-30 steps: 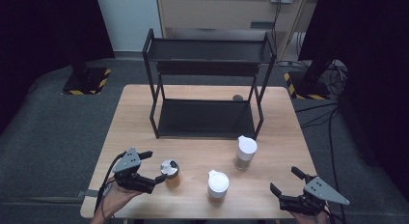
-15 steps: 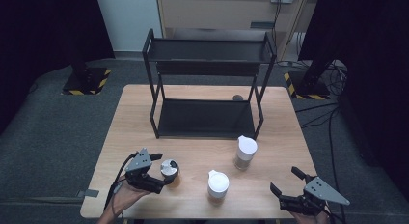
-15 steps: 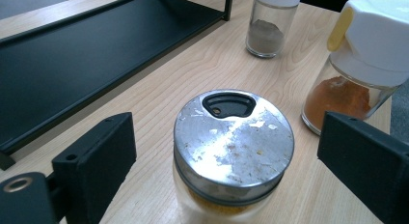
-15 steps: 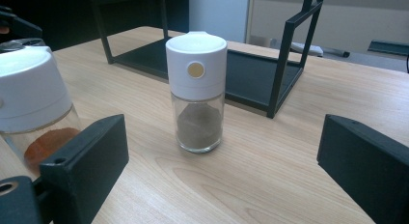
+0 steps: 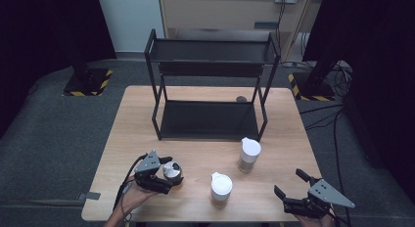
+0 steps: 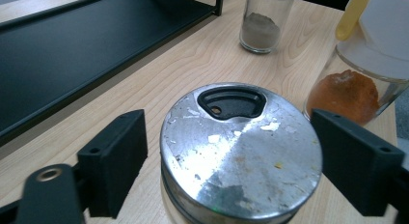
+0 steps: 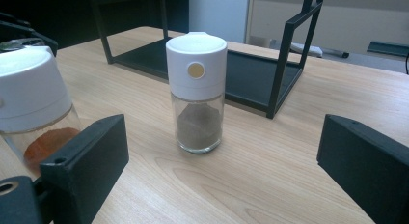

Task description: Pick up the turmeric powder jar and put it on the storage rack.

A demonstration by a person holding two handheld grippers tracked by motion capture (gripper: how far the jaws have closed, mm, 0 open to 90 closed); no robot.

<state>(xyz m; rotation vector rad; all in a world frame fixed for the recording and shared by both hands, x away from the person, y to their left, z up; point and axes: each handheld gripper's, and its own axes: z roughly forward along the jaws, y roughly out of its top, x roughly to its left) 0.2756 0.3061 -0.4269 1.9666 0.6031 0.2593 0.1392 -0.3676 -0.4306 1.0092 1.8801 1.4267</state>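
Three jars are standing on the table [image 5: 132, 119] in front of the black rack [image 5: 210, 85]. Leftmost, the metal-lidded jar [image 5: 172, 171] is sitting between the left gripper [image 5: 164, 174] jaws, which have just been closing around it, gaps remaining on both sides. Next come the orange-spice jar [image 5: 220, 189] and the brown-spice jar [image 5: 249, 154]. Right of these, the right gripper [image 5: 289, 188] is hovering, jaws spread wide, holding nothing.

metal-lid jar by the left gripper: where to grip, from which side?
Grip the metal-lid jar across its round side wall just under the lid, coming level from the table's near edge, as the left gripper does. The jar stands upright and the flat lid offers no hold. The jaws have just been closing with the jar between them; slight gaps remain at both pads.
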